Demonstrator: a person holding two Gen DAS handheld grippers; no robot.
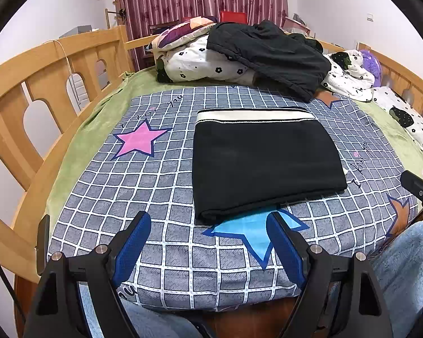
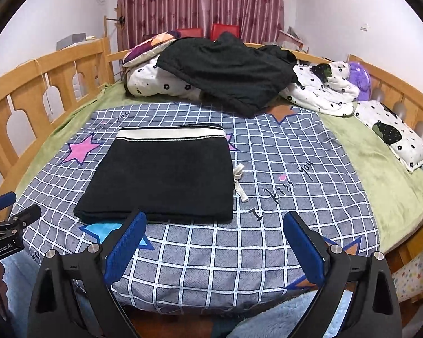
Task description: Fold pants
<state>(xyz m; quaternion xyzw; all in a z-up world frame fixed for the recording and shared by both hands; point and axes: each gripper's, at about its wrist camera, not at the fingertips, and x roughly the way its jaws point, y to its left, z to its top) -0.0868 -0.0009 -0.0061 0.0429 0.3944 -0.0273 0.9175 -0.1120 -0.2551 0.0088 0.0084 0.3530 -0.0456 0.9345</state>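
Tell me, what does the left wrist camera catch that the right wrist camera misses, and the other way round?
Only the left view shows the whole blue star in front of the folded black pants.

Only the right view shows the white drawstring poking out beside the pants, the "I kiss you" lettering and a star-patterned bin on the floor.

Both show the pants lying folded on the checked blanket, the dark clothes heap, and each open, empty claw.
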